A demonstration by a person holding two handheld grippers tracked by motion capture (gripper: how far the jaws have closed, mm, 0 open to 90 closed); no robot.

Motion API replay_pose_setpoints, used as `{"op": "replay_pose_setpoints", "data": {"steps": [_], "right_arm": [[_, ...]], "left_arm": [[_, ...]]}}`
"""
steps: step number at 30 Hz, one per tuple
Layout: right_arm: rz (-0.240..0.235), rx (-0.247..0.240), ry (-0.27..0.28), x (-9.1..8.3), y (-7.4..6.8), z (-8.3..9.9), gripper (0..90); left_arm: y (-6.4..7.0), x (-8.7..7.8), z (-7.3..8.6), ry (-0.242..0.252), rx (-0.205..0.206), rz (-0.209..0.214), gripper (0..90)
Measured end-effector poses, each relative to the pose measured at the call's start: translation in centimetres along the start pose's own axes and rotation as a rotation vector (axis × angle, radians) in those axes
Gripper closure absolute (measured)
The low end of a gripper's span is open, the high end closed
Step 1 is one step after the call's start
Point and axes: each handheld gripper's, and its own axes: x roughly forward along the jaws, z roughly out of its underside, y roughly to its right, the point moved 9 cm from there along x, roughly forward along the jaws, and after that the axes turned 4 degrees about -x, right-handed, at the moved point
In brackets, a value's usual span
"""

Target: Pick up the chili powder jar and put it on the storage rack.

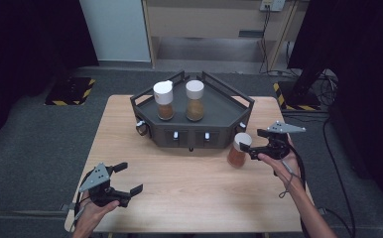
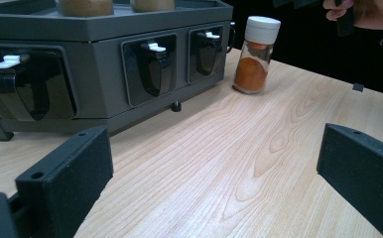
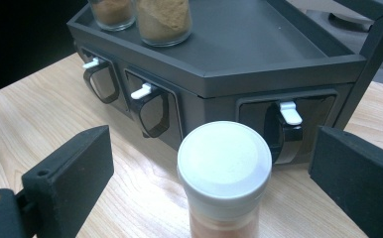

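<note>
A dark grey spice rack [image 1: 219, 116] stands at the table's far middle, with two white-capped jars [image 1: 163, 100] [image 1: 195, 100] of brown spice on its top shelf. A third jar [image 1: 239, 149] of orange spice, white-capped, stands on the table in front of the rack's right corner [image 2: 254, 54] [image 3: 223, 173]. My right gripper [image 1: 252, 145] is open, level with that jar's cap, one jaw on each side and neither touching. My left gripper [image 1: 128, 178] is open near the table's front left, with nothing between its jaws.
The rack's front faces carry black hooks with white tips [image 2: 152, 67] [image 3: 150, 106]. Bare wooden tabletop [image 1: 189, 183] spreads between the two grippers. Beyond the table are grey floor, yellow-black floor markings [image 1: 70, 90] and cables [image 1: 323, 84].
</note>
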Motion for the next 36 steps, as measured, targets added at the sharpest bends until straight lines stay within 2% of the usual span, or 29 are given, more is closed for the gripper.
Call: {"op": "replay_pose_setpoints", "data": {"steps": [12, 36], "right_arm": [[0.006, -0.019, -0.028, 1.2, -0.2, 0.0, 4.5], [0.025, -0.021, -0.087, 3.9, 0.1, 0.8, 7.0]], "left_arm": [[0.0, 0.0, 0.0, 0.001, 0.002, 0.005, 0.0], [0.0, 0.0, 0.0, 0.001, 0.000, 0.008, 0.0]]}}
